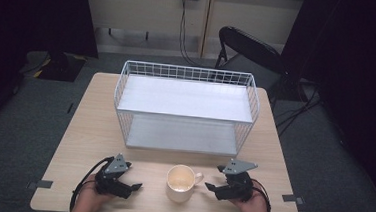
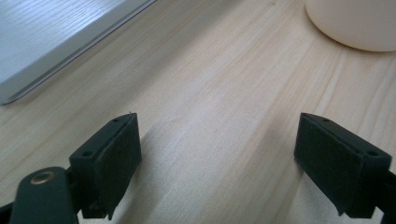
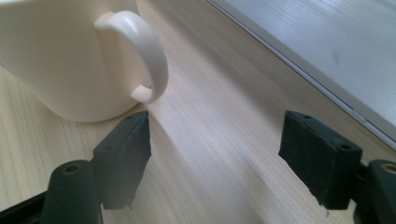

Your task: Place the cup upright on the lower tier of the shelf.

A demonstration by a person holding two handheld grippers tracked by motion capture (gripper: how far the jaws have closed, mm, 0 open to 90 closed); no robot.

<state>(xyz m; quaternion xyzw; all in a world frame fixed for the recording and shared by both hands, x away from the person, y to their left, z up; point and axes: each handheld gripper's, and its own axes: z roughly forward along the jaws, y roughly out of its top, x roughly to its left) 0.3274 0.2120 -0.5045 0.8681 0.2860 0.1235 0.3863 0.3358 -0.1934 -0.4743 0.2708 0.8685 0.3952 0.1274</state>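
Between the two wide-open tools, left tool and right tool, a cream mug stands untouched on the table.

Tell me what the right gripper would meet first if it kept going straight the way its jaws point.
Probably the cream mug: the right gripper, jaws open, points just beside its handle, so one jaw would likely catch that, though depth is unclear.

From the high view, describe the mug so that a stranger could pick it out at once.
Start at the white wire basket on the wooden table. In front of it, near the table's front edge, the mug stands between the left gripper and the right gripper. It is the only cream, round, handled thing there.
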